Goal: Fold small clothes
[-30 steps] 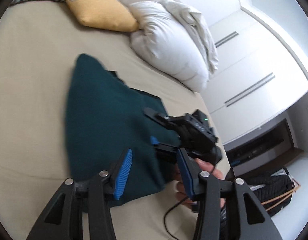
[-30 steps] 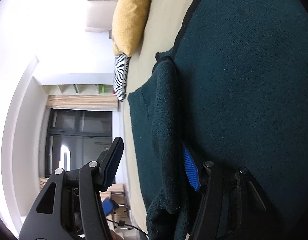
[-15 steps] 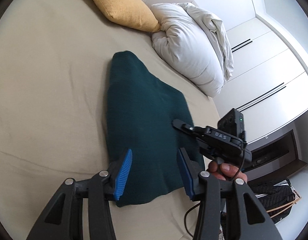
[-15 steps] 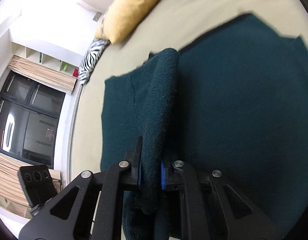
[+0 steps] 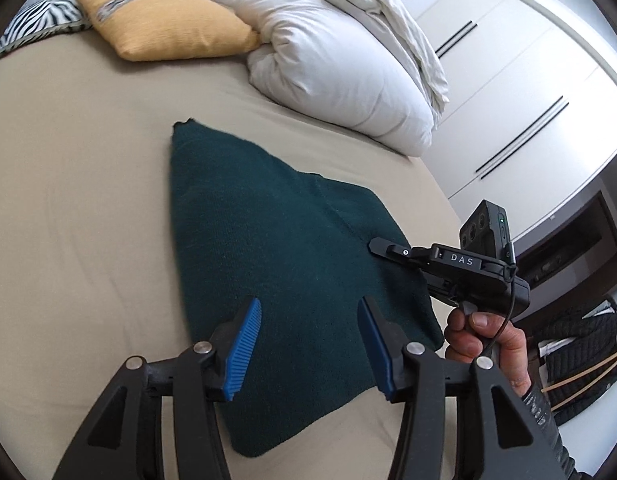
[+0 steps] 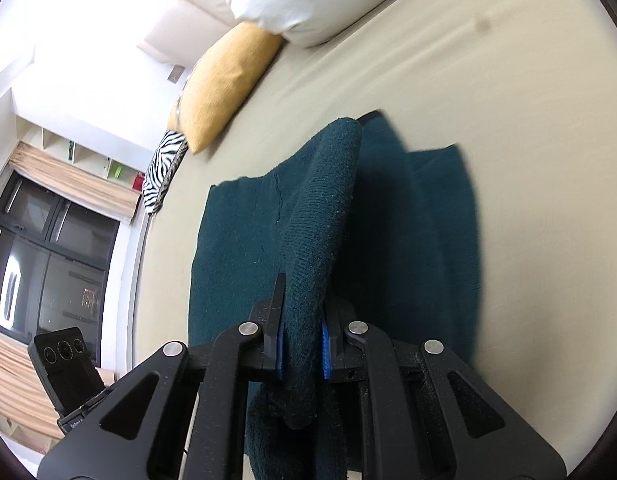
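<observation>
The dark green garment (image 5: 276, 264) is spread on the bed (image 5: 76, 216). One edge is pinched in the clenched right claw (image 6: 302, 350) — lifted, presumably, for folding over. The left claw (image 5: 308, 344) is held released above the near hem.

We see a bed (image 5: 88, 152) in beige sheet bearing a yellow cushion (image 5: 168, 28), a zebra-striped pillow (image 5: 40, 20) and a bunched white duvet (image 5: 340, 72), white wardrobe doors (image 5: 520, 92) beyond, and a dark window (image 6: 48, 256) under wooden blinds.
</observation>
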Demonstrator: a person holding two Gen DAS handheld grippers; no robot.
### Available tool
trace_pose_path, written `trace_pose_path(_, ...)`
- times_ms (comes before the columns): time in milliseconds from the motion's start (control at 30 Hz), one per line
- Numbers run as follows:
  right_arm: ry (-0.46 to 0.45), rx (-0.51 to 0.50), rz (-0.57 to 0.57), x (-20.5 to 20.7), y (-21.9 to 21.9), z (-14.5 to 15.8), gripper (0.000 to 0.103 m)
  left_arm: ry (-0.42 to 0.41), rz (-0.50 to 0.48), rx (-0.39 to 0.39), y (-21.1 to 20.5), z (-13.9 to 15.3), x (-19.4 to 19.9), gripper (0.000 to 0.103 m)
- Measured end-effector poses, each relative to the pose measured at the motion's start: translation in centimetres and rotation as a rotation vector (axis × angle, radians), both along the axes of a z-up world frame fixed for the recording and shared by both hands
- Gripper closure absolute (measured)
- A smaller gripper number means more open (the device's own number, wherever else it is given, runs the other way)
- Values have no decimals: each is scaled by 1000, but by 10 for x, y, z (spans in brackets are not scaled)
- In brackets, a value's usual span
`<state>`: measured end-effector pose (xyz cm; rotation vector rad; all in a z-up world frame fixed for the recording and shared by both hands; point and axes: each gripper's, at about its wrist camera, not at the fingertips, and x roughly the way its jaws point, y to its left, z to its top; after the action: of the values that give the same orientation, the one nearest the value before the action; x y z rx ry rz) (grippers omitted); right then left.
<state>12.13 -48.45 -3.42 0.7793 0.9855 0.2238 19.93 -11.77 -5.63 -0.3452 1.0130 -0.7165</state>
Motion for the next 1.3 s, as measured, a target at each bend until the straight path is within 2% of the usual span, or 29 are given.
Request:
trace_pose_path(233,9,18,-36,-20,-57,-12,92,-45,-41,57,-43,-1,9,50)
trace_pose_path(267,17,27,-38,-22,-58,-17,92,-54,-47,79,-49,-3,11,47)
trace_pose_path(400,45,87,-46,-25,-70,-51,92,-63,-49,157,-61,-26,22,47)
trace_pose_path(467,20,157,-74,-30,-74,-63,93,-54,-49,152,-59,-36,25,47)
trace_pose_path(567,-12,165,-81,-40,-74,-65,93,-83,-63,166,-60,-39,22,47)
trace_pose_path(700,-4,213,-114,-43,-78,-65,91,-82,-74,170,-59,-41,23,47)
trace_pose_path(833,-34,23,-178,-63,-64,-28,84,-115,-65,190,-55,-31,16,47)
trace_pose_path(933,-138,-3,-155,-85,-57,5,84,-174,-24,214,-53,-20,9,47)
trace_pose_path(1033,-200,48,-48,-92,-38,21,85,-168,-31,248,-59,-23,13,47)
trace_pose_path(1100,-154,65,8,-84,-24,10,85,-151,-40,279,-62,-30,17,47)
trace_pose_path(1200,-4,62,13,-82,-18,-29,86,-141,-57,306,-63,-38,21,47)
trace_pose_path(1233,15,128,-3,-89,-21,-47,87,-138,-59,306,-63,-38,21,47)
trace_pose_path(1300,-6,197,-31,-103,-27,-59,91,-134,-60,302,-61,-39,22,47)
